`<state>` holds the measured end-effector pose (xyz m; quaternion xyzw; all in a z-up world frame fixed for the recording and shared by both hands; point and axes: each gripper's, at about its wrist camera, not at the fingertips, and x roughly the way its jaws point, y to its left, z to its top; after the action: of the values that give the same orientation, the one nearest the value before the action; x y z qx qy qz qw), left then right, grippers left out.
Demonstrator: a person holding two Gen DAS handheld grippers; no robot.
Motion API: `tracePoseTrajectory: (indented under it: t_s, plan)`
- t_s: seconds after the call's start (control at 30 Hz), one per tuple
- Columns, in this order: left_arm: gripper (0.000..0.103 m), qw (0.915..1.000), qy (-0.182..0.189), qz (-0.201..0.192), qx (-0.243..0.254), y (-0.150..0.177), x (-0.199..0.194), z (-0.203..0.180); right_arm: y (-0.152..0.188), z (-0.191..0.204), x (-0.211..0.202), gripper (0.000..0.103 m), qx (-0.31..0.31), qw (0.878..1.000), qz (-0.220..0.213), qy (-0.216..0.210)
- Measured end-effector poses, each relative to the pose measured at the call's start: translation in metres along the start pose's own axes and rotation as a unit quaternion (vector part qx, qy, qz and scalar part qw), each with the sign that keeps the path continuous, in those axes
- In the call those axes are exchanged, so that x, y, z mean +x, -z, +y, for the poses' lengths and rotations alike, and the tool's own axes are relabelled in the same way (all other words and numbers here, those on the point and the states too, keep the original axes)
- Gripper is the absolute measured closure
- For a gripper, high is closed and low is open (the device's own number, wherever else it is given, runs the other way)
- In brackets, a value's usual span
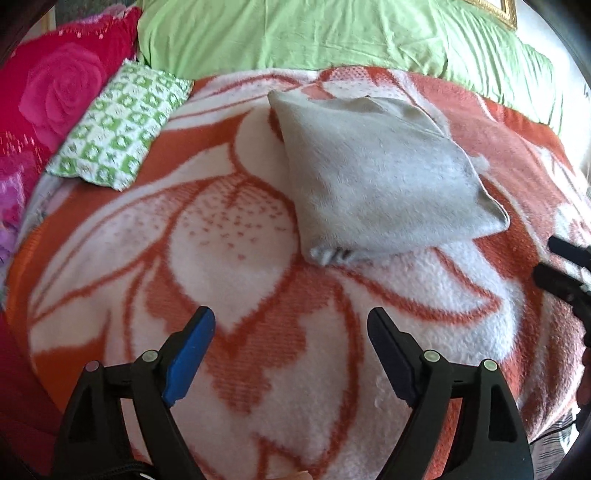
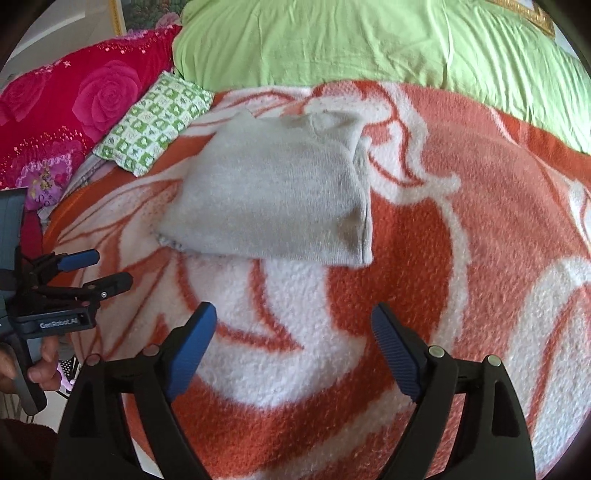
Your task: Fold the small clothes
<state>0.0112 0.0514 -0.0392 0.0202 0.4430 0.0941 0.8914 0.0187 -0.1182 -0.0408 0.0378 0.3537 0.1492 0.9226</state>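
— Nearest first: left gripper [image 1: 290, 325], blue pads spread wide, nothing between them, poised over the orange-and-white blanket [image 1: 258, 369]. Anything at far left?

— Red rose-print pillow [image 1: 55, 92] at the left edge, and just beside it a small green-and-white checked pillow [image 1: 118, 125] lying on the blanket's upper left corner.

— And the garment?

— Grey garment [image 1: 380, 173], folded into a rough square, flat on the blanket past the fingertips, a little right of centre. Neither gripper touches it. A striped hem peeks out at its near left corner.

— Behind it?

— Green sheet [image 1: 332, 33] across the back.

— Right side?

— Right gripper [image 2: 293, 321] also gapes wide and holds nothing, hovering above the blanket short of the garment's near edge.
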Motion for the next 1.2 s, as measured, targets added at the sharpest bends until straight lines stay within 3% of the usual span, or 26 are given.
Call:
tracePoseTrajectory:
  t_s: [0.13, 0.2, 0.23, 0.37, 0.67, 1.2]
  plan:
    - [0.013, 0.9990, 0.021, -0.039, -0.007, -0.017, -0.018, 0.002, -0.021, 0.001, -0.021, 0.013, -0.004, 0.999, -0.050, -0.005]
    - [0.003, 0.9977, 0.037, -0.055, -0.015, -0.021, -0.021, 0.004, -0.028, 0.005, -0.030, 0.000, -0.010, 0.997, -0.081, -0.005]
    - [0.002, 0.9976, 0.034, -0.058, -0.018, -0.022, -0.020, 0.003, -0.030, 0.005, -0.029, 0.000, -0.017, 0.996, -0.090, -0.003]
    - [0.002, 0.9979, 0.024, -0.055, -0.024, -0.022, -0.008, 0.002, -0.030, 0.004, -0.006, 0.000, -0.037, 0.998, -0.051, 0.013]
    - [0.002, 0.9987, 0.013, -0.018, -0.045, -0.009, 0.026, 0.006, -0.013, -0.005, 0.026, 0.000, -0.010, 1.000, -0.007, 0.021]
    - [0.002, 0.9987, -0.006, -0.038, -0.035, -0.017, 0.030, 0.005, -0.019, -0.001, 0.040, 0.000, -0.032, 0.999, -0.017, 0.010]
